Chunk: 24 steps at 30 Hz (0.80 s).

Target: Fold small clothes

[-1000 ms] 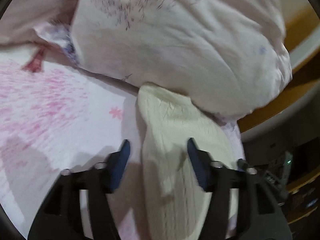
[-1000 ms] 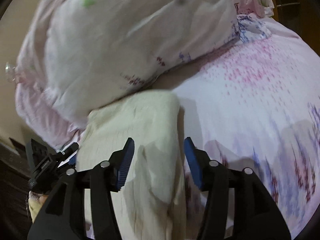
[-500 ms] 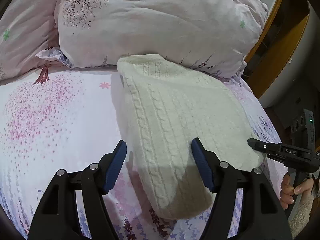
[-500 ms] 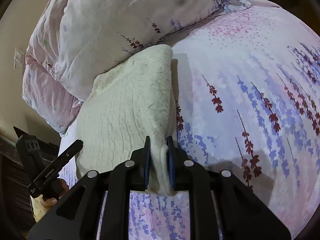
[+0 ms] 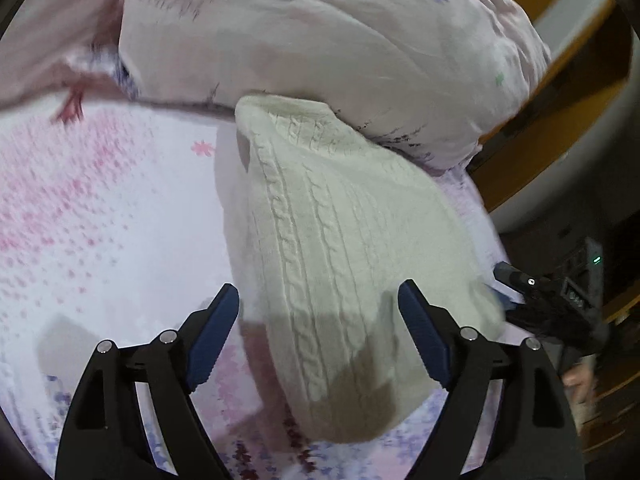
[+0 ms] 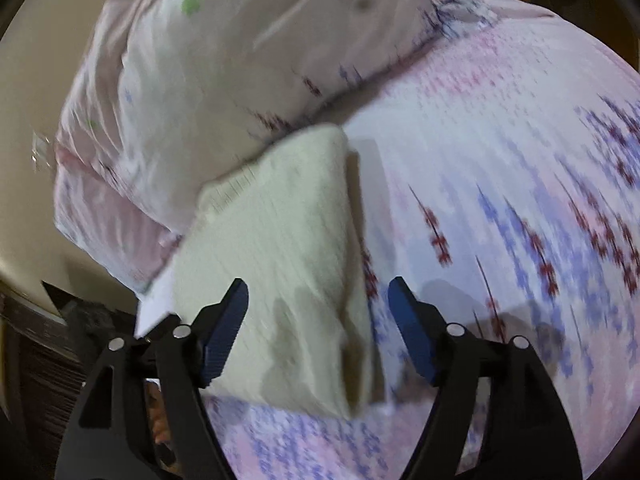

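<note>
A cream cable-knit garment (image 5: 340, 248) lies folded on the flowered bed sheet, its far end against a pillow. My left gripper (image 5: 320, 312) hovers over its near end, jaws opening wide; the knit lies below them, untouched by the pads. In the right wrist view the same garment (image 6: 280, 264) lies flat. My right gripper (image 6: 318, 300) is over its near right corner, jaws opening, pads off the cloth. The right gripper's black body (image 5: 552, 300) shows at the left view's right edge.
A large pale pink pillow (image 5: 320, 40) lies behind the garment, with a second one beside it. The flowered sheet (image 6: 500, 200) spreads to the right. A wooden bed frame (image 5: 532, 128) and a dark floor lie beyond the bed's edge.
The right gripper, shut on the garment's edge half a second ago, has let go and opened. The left jaws have widened. Both grippers shifted slightly over the garment.
</note>
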Tool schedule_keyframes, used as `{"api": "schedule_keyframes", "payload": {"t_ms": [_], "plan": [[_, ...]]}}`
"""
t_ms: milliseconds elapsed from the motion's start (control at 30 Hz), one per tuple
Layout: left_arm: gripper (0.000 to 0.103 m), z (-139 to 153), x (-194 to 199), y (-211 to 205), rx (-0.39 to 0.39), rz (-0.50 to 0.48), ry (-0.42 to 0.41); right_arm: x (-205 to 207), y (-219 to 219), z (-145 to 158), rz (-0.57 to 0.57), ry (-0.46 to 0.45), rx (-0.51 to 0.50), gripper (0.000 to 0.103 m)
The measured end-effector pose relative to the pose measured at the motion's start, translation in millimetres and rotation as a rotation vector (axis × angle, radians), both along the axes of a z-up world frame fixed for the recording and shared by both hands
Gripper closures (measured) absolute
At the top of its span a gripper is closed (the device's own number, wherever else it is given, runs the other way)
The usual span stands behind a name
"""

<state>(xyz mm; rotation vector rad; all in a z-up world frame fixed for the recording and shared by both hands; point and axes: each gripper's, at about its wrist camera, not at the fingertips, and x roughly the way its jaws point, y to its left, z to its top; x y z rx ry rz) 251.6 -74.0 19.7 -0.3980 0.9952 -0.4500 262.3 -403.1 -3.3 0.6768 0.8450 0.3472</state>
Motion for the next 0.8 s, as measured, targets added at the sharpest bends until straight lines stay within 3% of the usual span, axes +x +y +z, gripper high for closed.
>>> {"api": "schedule_keyframes", "payload": {"t_ms": [133, 367, 500, 600, 667, 700, 767, 800], "plan": [[0.020, -4.4, 17.8, 6.8, -0.079, 0.010, 0.052, 26.4, -0.1, 2.1, 0.010, 0.032, 0.011, 0.029], [0.022, -19.3, 39.7, -1.7, -0.141, 0.001, 0.121, 59.6, 15.3, -11.8, 0.066, 0.085, 0.022, 0.029], [0.022, -21.1, 46.6, -9.3, -0.159, 0.006, 0.118, 64.7, 27.2, -13.6, 0.115, 0.069, 0.033, 0.029], [0.026, -23.0, 50.6, -11.2, -0.180, 0.016, 0.127, 68.4, 34.6, -18.2, 0.157, 0.070, 0.078, 0.036], [0.037, -25.9, 52.8, -11.1, -0.202, 0.023, 0.135, 68.7, 40.1, -19.2, 0.164, 0.060, 0.069, 0.053], [0.040, -26.5, 52.6, -10.8, -0.208, 0.027, 0.134, 69.2, 42.3, -22.0, 0.173, 0.067, 0.080, 0.056], [0.057, -24.4, 50.2, -9.4, -0.237, 0.013, 0.116, 66.6, 41.9, -24.1, 0.171, 0.057, 0.123, 0.066], [0.059, -22.3, 49.1, -8.7, -0.241, 0.006, 0.108, 64.8, 41.6, -22.8, 0.170, 0.051, 0.133, 0.067]]}}
